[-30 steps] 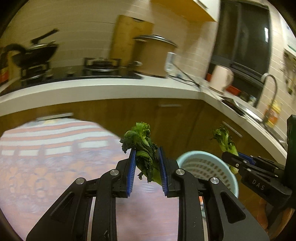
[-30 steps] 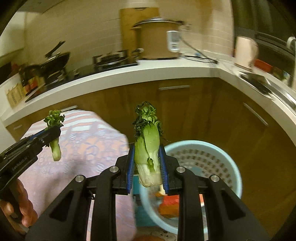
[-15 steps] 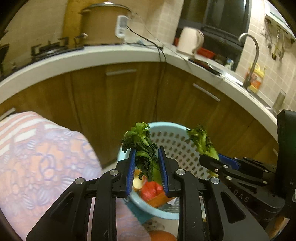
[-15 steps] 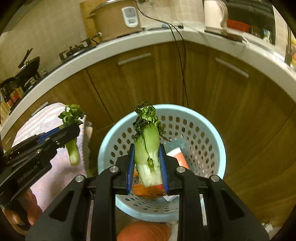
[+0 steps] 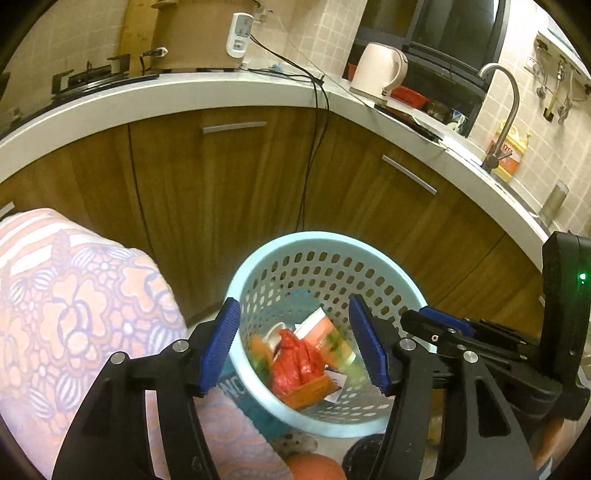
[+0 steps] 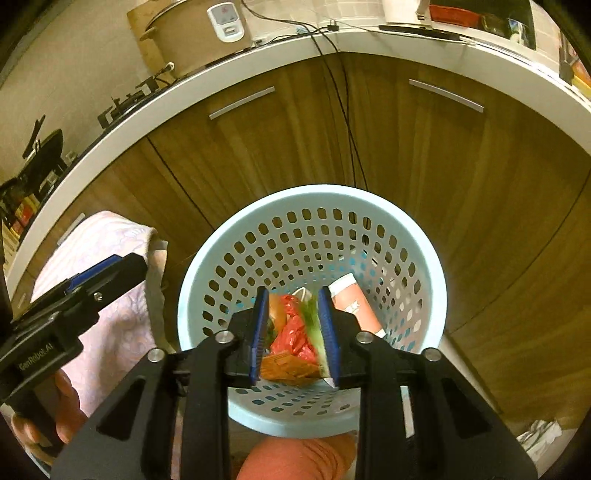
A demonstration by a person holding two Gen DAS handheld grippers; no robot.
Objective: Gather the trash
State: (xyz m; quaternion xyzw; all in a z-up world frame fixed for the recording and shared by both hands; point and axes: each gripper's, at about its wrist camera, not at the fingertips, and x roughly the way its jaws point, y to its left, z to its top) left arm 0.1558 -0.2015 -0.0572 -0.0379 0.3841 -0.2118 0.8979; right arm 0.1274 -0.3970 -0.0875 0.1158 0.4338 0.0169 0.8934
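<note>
- Pink patterned cloth (image 5: 74, 314) lies at far left, just beside the basket.
- My left gripper (image 5: 293, 306): jaws just opened wide, nothing between them, above the basket.
- Light-blue basket (image 5: 258, 258) holds a red bag (image 5: 295, 362) and scraps.
- My right gripper (image 6: 292, 293): jaws narrow, just easing apart. A blurred green stalk (image 6: 312, 321) sits between them against the right pad.

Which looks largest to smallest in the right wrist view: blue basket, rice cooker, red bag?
1. Blue basket, by far the largest.
2. Rice cooker.
3. Red bag, partly hidden behind the tongs.
The cooker stands farther off, so ranks two and three are unsure.
</note>
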